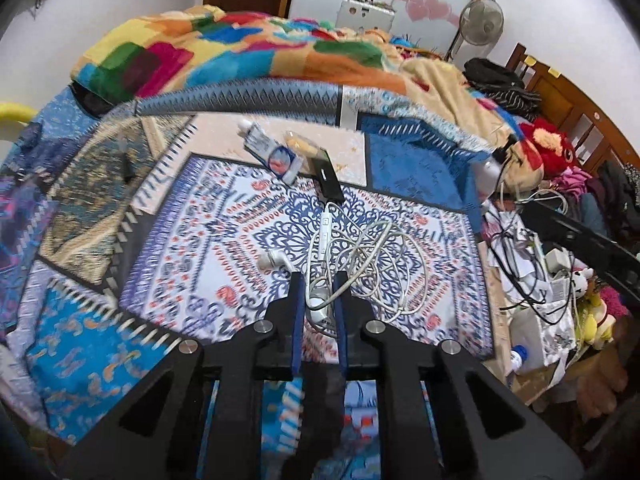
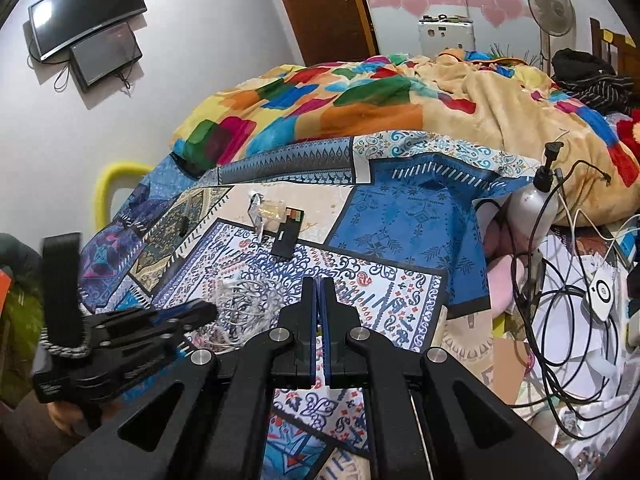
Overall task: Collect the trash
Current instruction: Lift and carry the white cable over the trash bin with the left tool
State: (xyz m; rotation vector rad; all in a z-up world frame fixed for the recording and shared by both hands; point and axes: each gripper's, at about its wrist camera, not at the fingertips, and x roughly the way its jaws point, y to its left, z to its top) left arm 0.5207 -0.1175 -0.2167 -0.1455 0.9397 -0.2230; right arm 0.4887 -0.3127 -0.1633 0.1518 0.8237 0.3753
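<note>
A tangle of white earphone cable (image 1: 360,256) lies on the patterned bed sheet (image 1: 208,224). My left gripper (image 1: 319,280) is closed around the near end of that cable; it also shows in the right wrist view (image 2: 200,314) at the tangle (image 2: 248,308). Farther back lie a flattened toothpaste tube (image 1: 272,152), a clear plastic wrapper (image 1: 300,144) and a small black box (image 1: 329,178). The wrapper (image 2: 272,212) and box (image 2: 289,236) also show in the right wrist view. My right gripper (image 2: 319,286) is shut and empty above the sheet.
A colourful blanket (image 2: 360,108) is heaped at the back of the bed. A white spray bottle (image 2: 534,200), black and white cables (image 2: 560,320) and papers crowd the right side. Stuffed toys (image 1: 548,152) lie at the right. Two screens (image 2: 88,24) hang on the wall.
</note>
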